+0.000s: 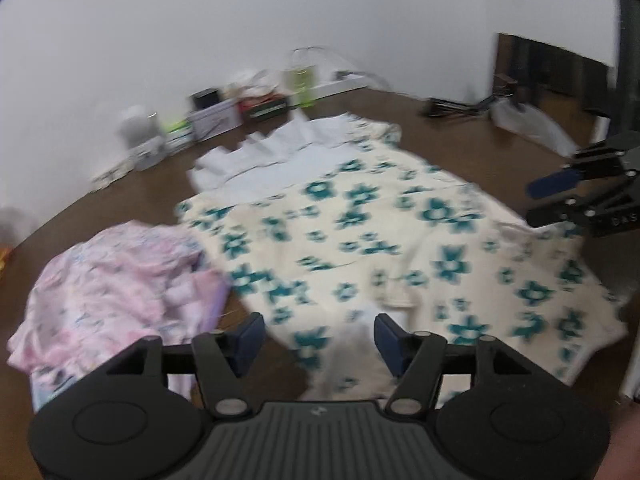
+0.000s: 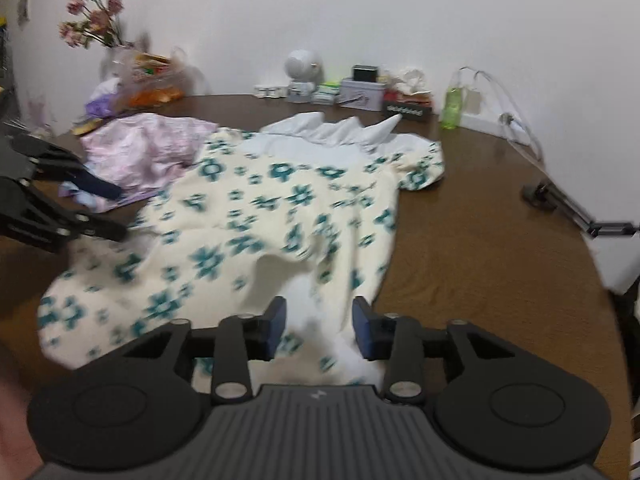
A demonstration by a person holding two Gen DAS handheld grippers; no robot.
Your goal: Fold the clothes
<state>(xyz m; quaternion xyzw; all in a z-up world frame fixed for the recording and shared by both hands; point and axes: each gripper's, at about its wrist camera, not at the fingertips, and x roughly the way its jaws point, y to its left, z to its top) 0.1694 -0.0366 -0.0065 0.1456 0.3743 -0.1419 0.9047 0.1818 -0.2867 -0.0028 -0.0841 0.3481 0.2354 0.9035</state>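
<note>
Clothes to fold come down to the flowered garment [image 1: 360,240], spread flat on the brown table [image 2: 480,260] with its long axis running away from me, its near hem just ahead of my left claw [image 1: 318,338] and right claw [image 2: 319,326], both spread apart and empty.

Two garments on the brown wooden worktop [image 2: 480,240]: one cream teal-flowered top with white frilled collar [image 2: 256,216], one crumpled pink-lilac printed garment [image 2: 148,148]. One green-liquid clear bottle [image 2: 452,104], one grey tin box [image 2: 362,94], one dried pink flower bunch [image 2: 92,12]. Two black tools: left [image 1: 319,340], right [image 2: 319,326].
</note>
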